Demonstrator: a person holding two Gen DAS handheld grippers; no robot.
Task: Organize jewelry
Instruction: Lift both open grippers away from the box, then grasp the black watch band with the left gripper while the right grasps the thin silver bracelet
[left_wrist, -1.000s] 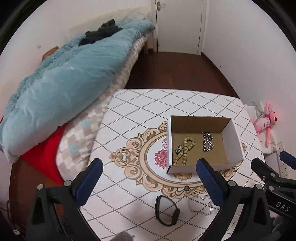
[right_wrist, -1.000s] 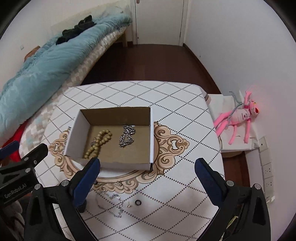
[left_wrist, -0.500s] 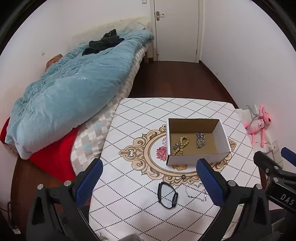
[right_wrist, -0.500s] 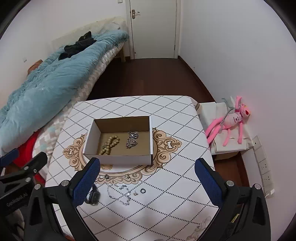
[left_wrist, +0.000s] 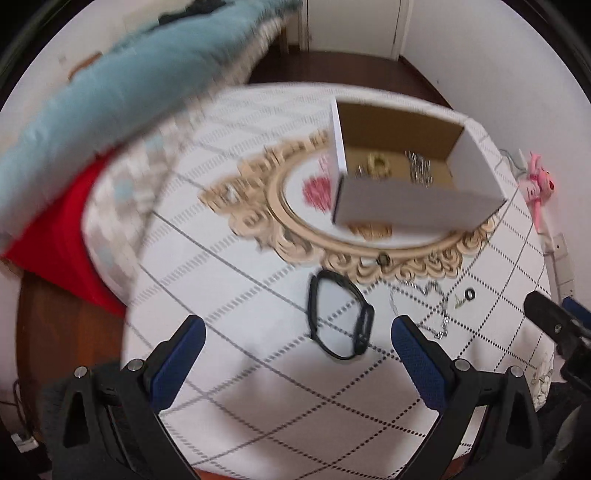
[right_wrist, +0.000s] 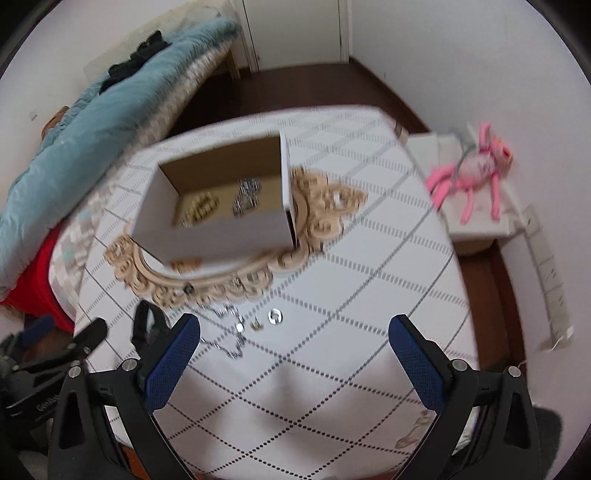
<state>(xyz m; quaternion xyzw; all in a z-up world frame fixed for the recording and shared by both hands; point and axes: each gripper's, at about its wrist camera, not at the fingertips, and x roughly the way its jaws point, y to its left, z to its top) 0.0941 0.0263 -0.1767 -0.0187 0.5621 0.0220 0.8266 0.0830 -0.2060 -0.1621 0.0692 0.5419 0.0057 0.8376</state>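
Both views are motion-blurred. Left gripper (left_wrist: 294, 330) hangs over the near part of the table (left_wrist: 236, 387), jaws wide apart w/ nothing between them; the black bracelet (left_wrist: 341, 319) lies on the cloth just beyond, between the two blue pads. Right gripper (right_wrist: 294, 329) is likewise spread wide and empty, over the near-right part of the table.

The cardboard box (left_wrist: 413, 212) sits farther back on the gold oval print, open top. Inside: a beaded bracelet (left_wrist: 378, 164) to the left and a silver chain (left_wrist: 419, 170) to the right, apart from each other (detail too blurred to say more).

Loose on the cloth near the box: a thin silver necklace (right_wrist: 225, 332) right of the black bracelet, then a small charm (right_wrist: 256, 325) and a ring (right_wrist: 275, 316) just beside each other. Another small dark ring (left_wrist: 383, 259) rests on the oval's near rim.

A pink plush (right_wrist: 476, 170) lies off the table, far right.
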